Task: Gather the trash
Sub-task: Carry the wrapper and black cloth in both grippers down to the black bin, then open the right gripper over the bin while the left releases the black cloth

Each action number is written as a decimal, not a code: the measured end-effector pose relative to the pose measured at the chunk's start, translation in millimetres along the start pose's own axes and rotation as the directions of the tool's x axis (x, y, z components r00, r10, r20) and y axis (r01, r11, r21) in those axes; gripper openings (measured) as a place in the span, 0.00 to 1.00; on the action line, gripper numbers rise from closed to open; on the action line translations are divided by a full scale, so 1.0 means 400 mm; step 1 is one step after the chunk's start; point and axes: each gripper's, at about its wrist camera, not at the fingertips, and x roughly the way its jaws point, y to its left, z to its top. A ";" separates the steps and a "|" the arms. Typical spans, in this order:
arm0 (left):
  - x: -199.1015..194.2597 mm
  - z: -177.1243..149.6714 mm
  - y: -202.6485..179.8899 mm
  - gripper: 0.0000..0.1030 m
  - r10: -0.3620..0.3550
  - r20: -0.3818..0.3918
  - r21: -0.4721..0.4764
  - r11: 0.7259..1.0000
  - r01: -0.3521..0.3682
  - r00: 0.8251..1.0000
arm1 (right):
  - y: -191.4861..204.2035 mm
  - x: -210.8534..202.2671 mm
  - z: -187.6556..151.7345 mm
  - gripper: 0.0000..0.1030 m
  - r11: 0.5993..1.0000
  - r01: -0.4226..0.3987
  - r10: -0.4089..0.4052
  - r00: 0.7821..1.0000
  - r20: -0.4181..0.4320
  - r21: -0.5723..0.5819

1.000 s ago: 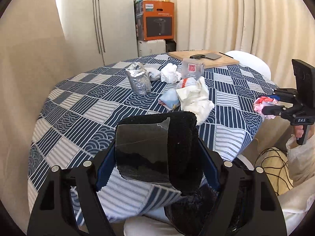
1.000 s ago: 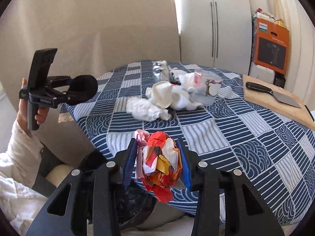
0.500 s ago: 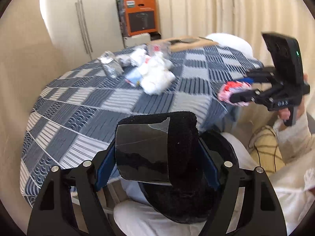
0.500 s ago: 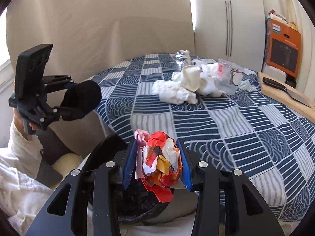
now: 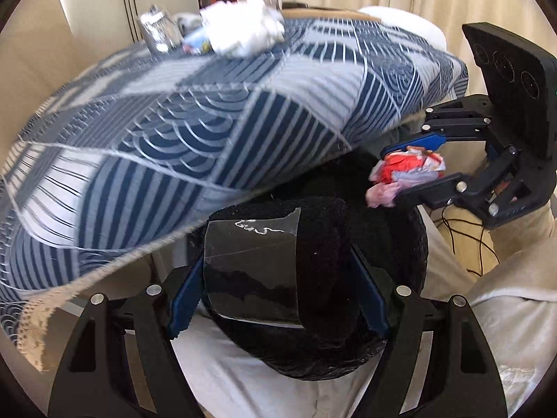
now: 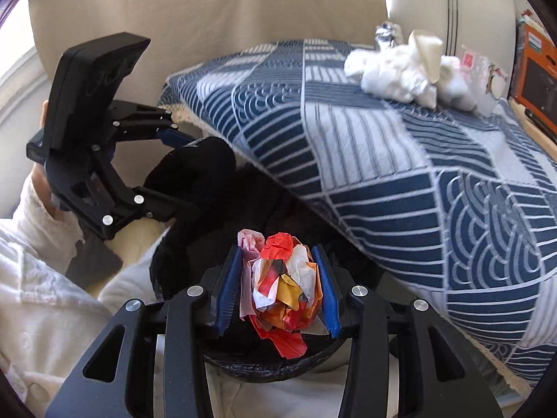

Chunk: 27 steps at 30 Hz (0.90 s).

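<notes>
Already both grippers hang below the table edge, over a dark trash bag (image 6: 264, 365) whose black rim and mouth sit under them on a pale surface, perhaps the person's lap. The right gripper (image 6: 278, 289) is clenched on a crumpled wad of red, orange, pink and white paper (image 6: 282, 285), pinned between its blue pads and poised just above the bag's opening; seen from the left wrist, the same wad (image 5: 407, 170) sits in the jaws beside the hanging cloth. The left gripper (image 5: 278, 275) is closed around a black fuzzy lump with a shiny strip of clear film across its front (image 5: 275, 264), also directly over the bag. Neither piece has been let go, so I judge these two items as carried to the bin but not yet dropped. Plenty is left on the blue patterned tablecloth (image 6: 400, 160): a heap of white crumpled tissues (image 6: 400, 69), a scrunched piece of foil (image 5: 156, 35), a bit of clear plastic packaging (image 6: 477, 69) and a bluish scrap (image 5: 196, 43), all well apart from the bag at the far side of the table. Roughly, the task looks early to midway, with several more trips needed.
</notes>
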 end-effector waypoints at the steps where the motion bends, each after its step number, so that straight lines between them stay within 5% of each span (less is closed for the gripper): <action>1: 0.015 -0.005 -0.003 0.74 -0.012 -0.014 0.005 1.000 0.012 1.000 | 0.002 0.017 -0.005 0.38 1.000 -0.005 0.005 1.000 -0.017 -0.002; 13: 0.153 -0.029 -0.023 0.74 -0.019 -0.177 0.104 0.994 0.038 0.984 | 0.000 0.195 -0.034 0.38 0.993 0.067 -0.082 0.982 -0.170 -0.093; 20: 0.209 -0.038 -0.044 0.76 -0.026 -0.251 0.190 0.979 0.076 0.968 | 0.003 0.230 -0.030 0.39 0.984 0.090 -0.117 0.978 -0.175 -0.154; 27: 0.186 -0.033 -0.008 0.93 -0.123 -0.175 0.086 0.986 0.140 0.977 | -0.010 0.202 -0.018 0.73 0.988 0.088 -0.106 0.985 -0.139 -0.125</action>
